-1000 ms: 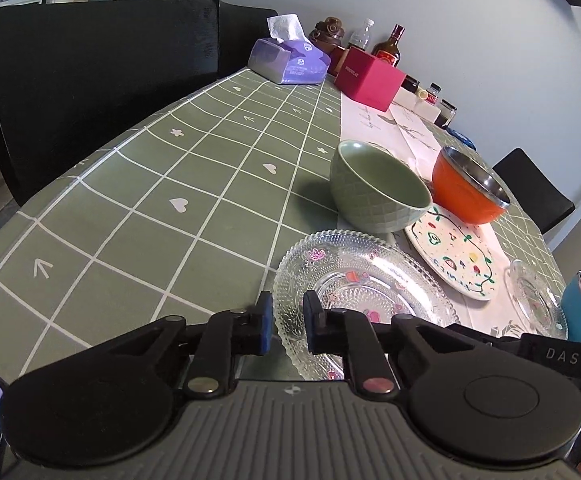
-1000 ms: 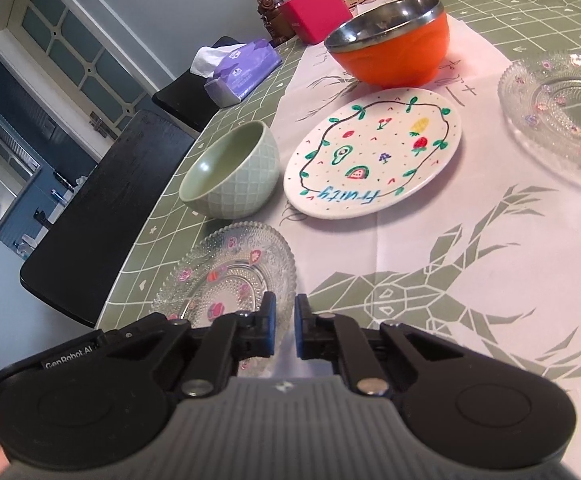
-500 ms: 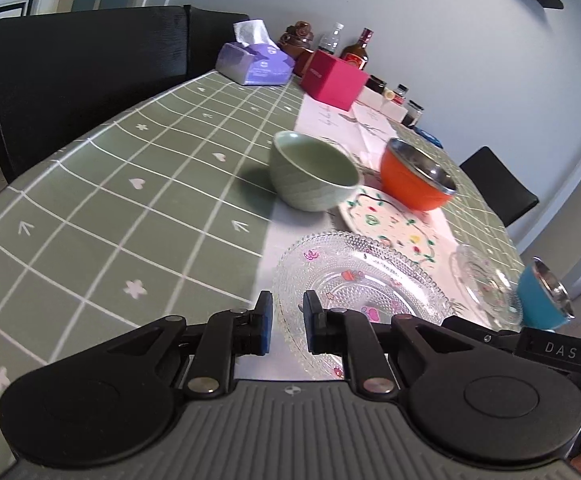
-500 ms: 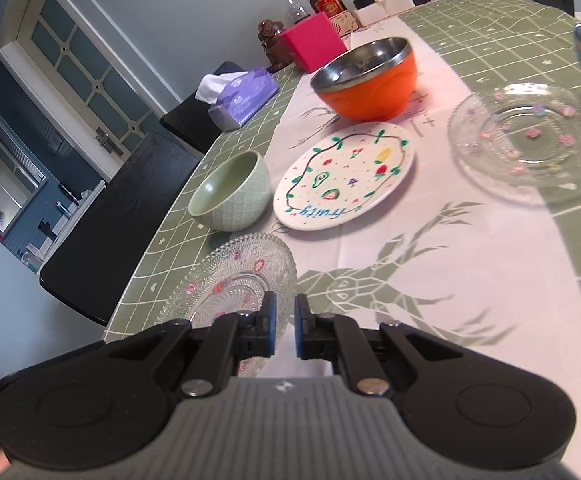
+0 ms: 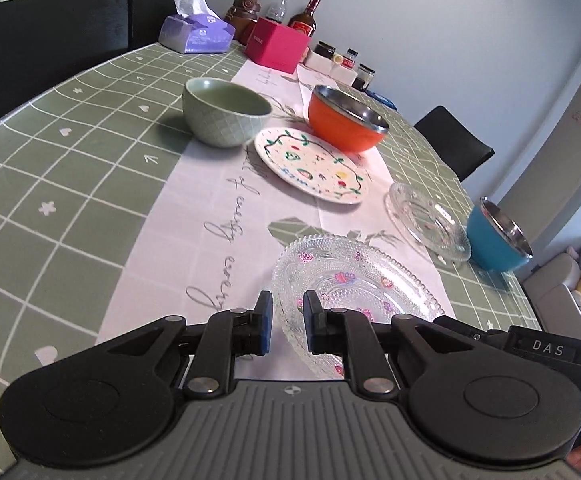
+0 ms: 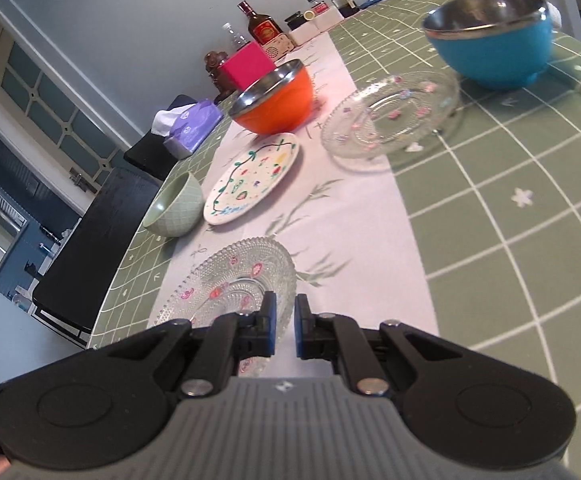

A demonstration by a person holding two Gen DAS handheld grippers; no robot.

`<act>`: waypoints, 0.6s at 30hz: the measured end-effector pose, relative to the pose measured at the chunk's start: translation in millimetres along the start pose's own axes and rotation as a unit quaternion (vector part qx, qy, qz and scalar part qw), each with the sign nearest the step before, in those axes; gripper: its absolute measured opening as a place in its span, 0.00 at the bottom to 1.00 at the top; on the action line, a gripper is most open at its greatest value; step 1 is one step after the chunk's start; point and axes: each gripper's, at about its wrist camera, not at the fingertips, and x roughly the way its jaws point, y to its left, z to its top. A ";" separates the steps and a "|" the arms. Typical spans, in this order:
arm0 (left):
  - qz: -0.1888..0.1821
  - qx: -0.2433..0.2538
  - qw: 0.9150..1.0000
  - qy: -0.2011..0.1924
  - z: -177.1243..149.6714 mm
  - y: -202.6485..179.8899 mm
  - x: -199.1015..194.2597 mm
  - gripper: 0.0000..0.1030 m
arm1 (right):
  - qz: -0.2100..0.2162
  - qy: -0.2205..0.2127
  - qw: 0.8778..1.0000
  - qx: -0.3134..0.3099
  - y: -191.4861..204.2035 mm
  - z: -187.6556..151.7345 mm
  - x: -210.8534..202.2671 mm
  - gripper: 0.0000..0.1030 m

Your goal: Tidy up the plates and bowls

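The left tongs [image 5: 284, 322] stand with their blue pads a narrow gap apart, and the near rim of a glass plate [image 5: 354, 280] passes through that gap. Whether the pads press the rim or merely straddle it, I cannot tell. The right tongs [image 6: 283, 326] show the same: a slim gap, the same glass plate [image 6: 234, 280] lying under the left pad and just ahead, contact unclear. With 2 tongs at opposite edges of 1 plate, the likely reason is a two-sided carry of a wide, slippery, fragile dish.

Ahead of the left tongs and slightly right, a second glass plate [image 5: 426, 220] rests on the table [image 5: 70, 184], the probable stacking spot for its twin. Just beyond it to the right sits a blue bowl [image 5: 494, 240]. Further forward lies a painted plate [image 5: 314, 166], with an orange bowl [image 5: 344, 124] touching or nearly touching its far edge and a green bowl [image 5: 224, 110] to its left. Far ahead stand a pink box [image 5: 278, 46], a tissue pack [image 5: 196, 34] and some bottles [image 5: 302, 20].
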 end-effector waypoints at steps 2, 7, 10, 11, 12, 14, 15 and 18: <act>0.000 -0.004 1.000 0.004 -3.0 0.5 1.1 0.17 | -0.004 0.000 1.000 -0.004 -1.4 -3.6 -1.4 0.06; -0.001 -0.005 1.000 0.006 -6.7 1.4 -1.6 0.17 | -0.005 0.003 1.000 0.000 -4.4 -9.0 -3.2 0.06; -0.004 -0.003 1.000 0.009 -9.5 0.7 -1.7 0.17 | -0.006 0.004 1.000 0.003 -6.5 -11.3 -6.3 0.06; -0.005 -0.002 1.000 0.010 -10.9 0.2 -1.5 0.17 | -0.008 0.005 1.000 0.002 -6.9 -12.3 -7.4 0.06; -0.005 -0.001 1.000 0.013 -11.7 -0.4 -0.7 0.17 | -0.010 0.006 1.000 0.002 -7.5 -12.7 -7.7 0.06; -0.004 0.000 1.000 0.012 -13.3 -0.7 0.4 0.17 | -0.009 0.007 1.000 0.005 -10.4 -13.6 -7.4 0.06; -0.002 0.002 1.000 0.012 -13.9 -1.3 0.3 0.17 | -0.007 0.007 1.000 0.007 -11.0 -13.6 -7.4 0.06; 0.001 0.005 1.000 0.015 -14.4 -2.1 0.3 0.16 | -0.007 0.007 1.000 0.007 -11.8 -14.3 -7.8 0.06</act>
